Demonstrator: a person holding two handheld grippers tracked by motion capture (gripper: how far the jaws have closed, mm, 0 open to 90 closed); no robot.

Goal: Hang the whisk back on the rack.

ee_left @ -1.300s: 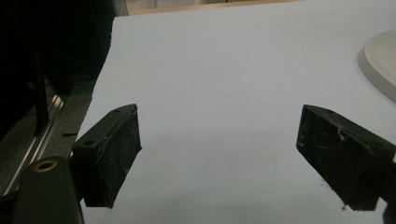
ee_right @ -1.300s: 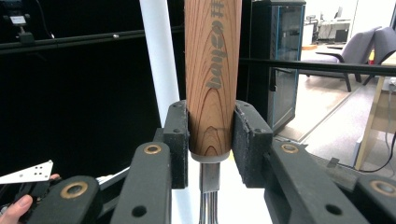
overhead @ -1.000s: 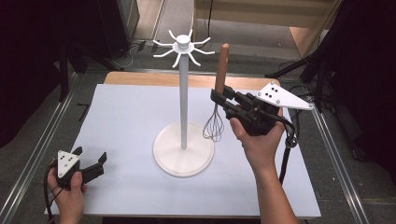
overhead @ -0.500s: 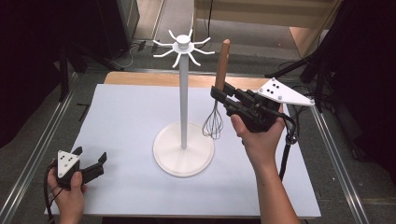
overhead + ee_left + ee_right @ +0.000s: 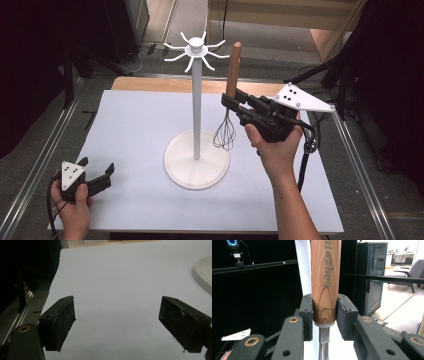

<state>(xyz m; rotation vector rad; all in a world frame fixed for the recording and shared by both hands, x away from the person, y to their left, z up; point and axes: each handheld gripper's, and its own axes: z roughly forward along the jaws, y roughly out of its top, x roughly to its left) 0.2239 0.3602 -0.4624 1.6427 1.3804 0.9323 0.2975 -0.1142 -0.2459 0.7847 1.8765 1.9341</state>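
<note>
Whisk hangs upright in my right tool, its wooden handle pinched between the two black pads low down, near where the wood ends. From the high view I see its wire head just above the bench, close beside the round base of the white stand, with the handle top reaching up near the stand's ring of hooks. My right tool's own view gives what the high view cannot: the wood grain, grey lettering along the handle, the pale collar and metal neck just below the pads, and the stand's white post right behind the handle. My left tool rests low at the near left corner of the bench, well apart from the stand. Its own view shows the jaws spread wide over bare bench, nothing between them, and the edge of the stand's base at the far right.
</note>
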